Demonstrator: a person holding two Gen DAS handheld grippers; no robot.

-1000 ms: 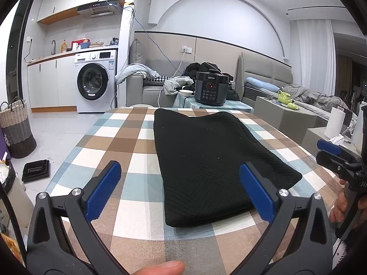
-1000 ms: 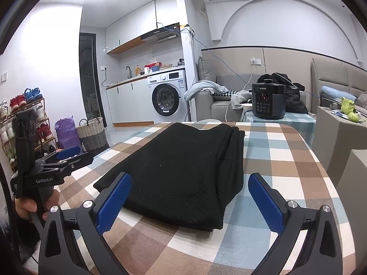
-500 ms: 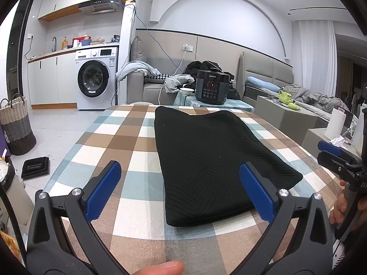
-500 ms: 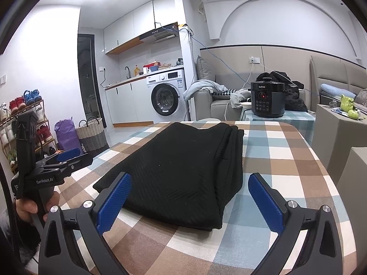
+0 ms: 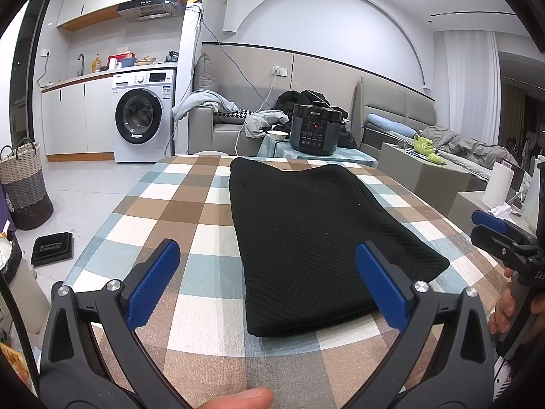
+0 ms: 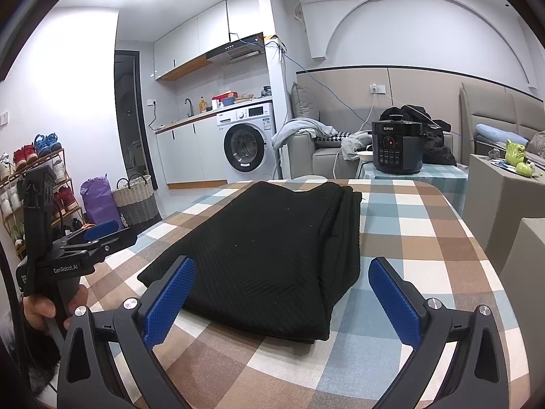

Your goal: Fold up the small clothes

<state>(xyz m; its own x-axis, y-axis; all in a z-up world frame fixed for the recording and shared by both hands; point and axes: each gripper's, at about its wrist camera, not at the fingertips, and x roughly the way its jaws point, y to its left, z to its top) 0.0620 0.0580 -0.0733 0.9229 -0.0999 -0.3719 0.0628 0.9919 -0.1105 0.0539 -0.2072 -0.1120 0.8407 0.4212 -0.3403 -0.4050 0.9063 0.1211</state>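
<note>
A black knitted garment [image 5: 306, 225] lies folded into a long flat rectangle on the checked tablecloth [image 5: 177, 204]. In the right wrist view the same garment [image 6: 272, 245] shows stacked layers along its right edge. My left gripper [image 5: 269, 272] hovers open above the garment's near left corner, nothing between its blue pads. My right gripper [image 6: 282, 289] hangs open over the garment's near right end, holding nothing. Each gripper appears in the other's view, held by a hand: the right one [image 5: 500, 235] at the table's right edge, the left one [image 6: 92, 242] at the left edge.
A black pressure cooker [image 5: 315, 133] stands on a small table beyond the far edge. A sofa with clothes [image 5: 221, 116], a washing machine [image 5: 143, 116], a woven basket [image 5: 24, 184] and a shoe rack [image 6: 37, 184] ring the table. A fingertip [image 5: 242, 397] shows at the bottom.
Both grippers have stayed open over the garment with only a slight camera drift. The garment has not moved.
</note>
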